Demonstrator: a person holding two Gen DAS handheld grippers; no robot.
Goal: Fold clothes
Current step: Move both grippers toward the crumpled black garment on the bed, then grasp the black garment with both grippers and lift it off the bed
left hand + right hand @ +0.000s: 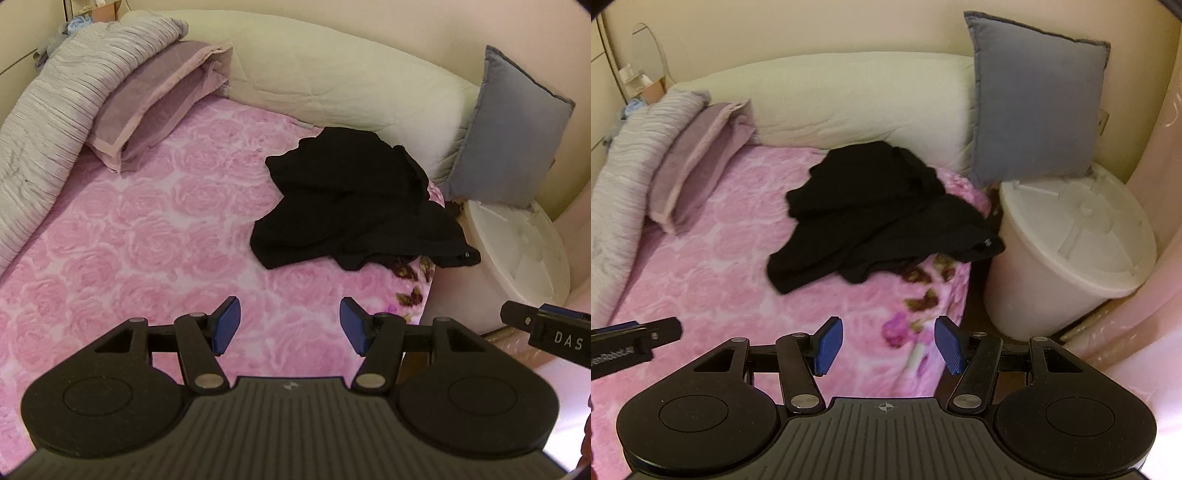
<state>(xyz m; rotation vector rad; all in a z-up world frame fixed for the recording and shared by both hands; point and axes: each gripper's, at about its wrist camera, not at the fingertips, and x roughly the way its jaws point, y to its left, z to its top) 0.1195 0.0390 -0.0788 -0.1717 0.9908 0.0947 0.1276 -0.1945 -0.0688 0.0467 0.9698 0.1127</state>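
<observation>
On the bed's pink rose blanket [140, 229] a black garment [354, 199] lies crumpled near the far corner by the white bin [1071, 236], so the left gripper [290, 325] and right gripper [889, 345], both spread and empty, should pinch single outer edges well apart.

Left claw [290, 325], right claw [888, 345]: black ribbed bodies, blue pads, silver rivets.

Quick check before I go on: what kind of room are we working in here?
Most likely a bedroom: a bed under a pink rose-patterned blanket, a mauve pillow at its head, and a crumpled black garment lying on it.
</observation>
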